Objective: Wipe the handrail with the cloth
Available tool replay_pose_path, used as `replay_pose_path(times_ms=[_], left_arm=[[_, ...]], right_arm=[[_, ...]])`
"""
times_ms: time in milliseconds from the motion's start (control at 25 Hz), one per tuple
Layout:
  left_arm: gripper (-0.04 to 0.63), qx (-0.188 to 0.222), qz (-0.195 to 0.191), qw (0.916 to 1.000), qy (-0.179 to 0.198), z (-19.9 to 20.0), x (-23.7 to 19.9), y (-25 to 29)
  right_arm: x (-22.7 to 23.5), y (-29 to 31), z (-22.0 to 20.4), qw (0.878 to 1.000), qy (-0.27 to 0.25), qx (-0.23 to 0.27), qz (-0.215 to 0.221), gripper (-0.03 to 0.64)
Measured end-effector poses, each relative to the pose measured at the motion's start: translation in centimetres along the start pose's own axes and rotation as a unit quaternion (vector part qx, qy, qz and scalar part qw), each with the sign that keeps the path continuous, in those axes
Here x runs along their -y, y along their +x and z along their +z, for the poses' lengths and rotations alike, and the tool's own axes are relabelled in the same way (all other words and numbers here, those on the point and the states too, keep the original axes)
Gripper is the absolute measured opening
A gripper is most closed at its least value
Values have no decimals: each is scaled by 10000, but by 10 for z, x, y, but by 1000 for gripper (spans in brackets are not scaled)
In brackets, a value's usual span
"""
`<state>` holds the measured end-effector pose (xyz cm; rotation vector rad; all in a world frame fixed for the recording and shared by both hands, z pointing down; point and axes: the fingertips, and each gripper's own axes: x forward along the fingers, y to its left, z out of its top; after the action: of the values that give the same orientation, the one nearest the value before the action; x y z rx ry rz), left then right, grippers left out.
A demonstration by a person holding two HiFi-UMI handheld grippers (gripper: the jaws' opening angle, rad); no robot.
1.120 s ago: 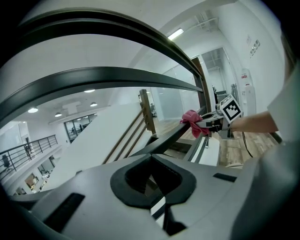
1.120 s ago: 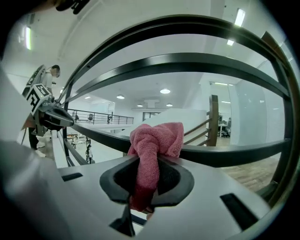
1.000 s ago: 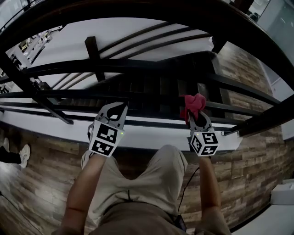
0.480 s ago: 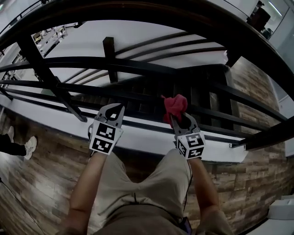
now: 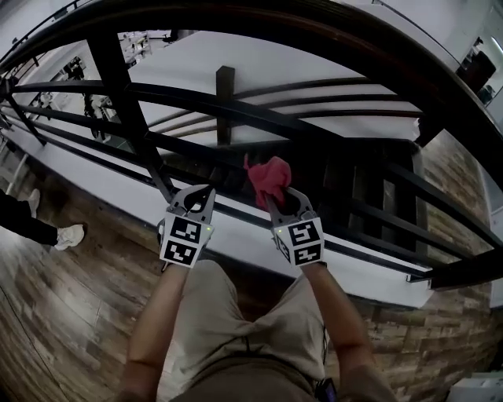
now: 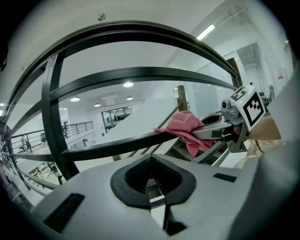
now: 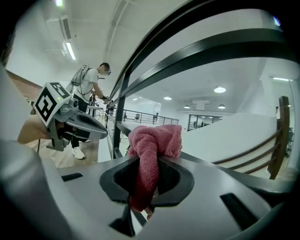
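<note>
Below the handrail (image 5: 314, 31), right gripper (image 5: 283, 202) clamps the pink cloth (image 5: 267, 177).

The cloth (image 5: 268, 177) was pinkish red and the handrail (image 5: 259, 17) black. The left gripper (image 5: 194, 195) and right gripper (image 5: 277, 201) were pale grey, marked in black-and-white squares. The floor (image 5: 63, 314) showed brown wood-plank patterning.

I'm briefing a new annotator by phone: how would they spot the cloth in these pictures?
Find the dark metal railing that sweeps across the head view, then the right gripper raised against it. Bunched in that gripper's shut jaws is the cloth: the only pink, soft thing against all that black metal.
</note>
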<state>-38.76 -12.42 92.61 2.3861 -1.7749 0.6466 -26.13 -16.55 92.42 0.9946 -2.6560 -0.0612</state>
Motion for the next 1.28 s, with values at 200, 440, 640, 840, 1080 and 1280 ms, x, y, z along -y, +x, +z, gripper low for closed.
replay_pose_path(times_ms=[200, 440, 640, 840, 1080, 1280], left_arm=[[17, -159, 391, 9991, -92, -27, -49, -22], [17, -330, 1026, 9938, -284, -59, -114, -53], [17, -531, 1474, 9866, -445, -88, -148, -84], [17, -658, 1726, 9814, -532, -106, -165, -105], [17, -703, 1669, 9823, -475, -115, -167, -100], [17, -839, 1513, 9838, -478, -127, -156, -83]], right_arm=[[-60, 73, 31, 9989, 176, 157, 402, 71], [-132, 163, 68, 9941, 809, 537, 492, 71], [-183, 224, 93, 9908, 1044, 688, 509, 71], [-227, 260, 116, 9902, 885, 484, 962, 71], [-244, 224, 48, 9889, 233, -418, 1403, 71], [-214, 262, -10, 9842, 480, -1394, 983, 71]])
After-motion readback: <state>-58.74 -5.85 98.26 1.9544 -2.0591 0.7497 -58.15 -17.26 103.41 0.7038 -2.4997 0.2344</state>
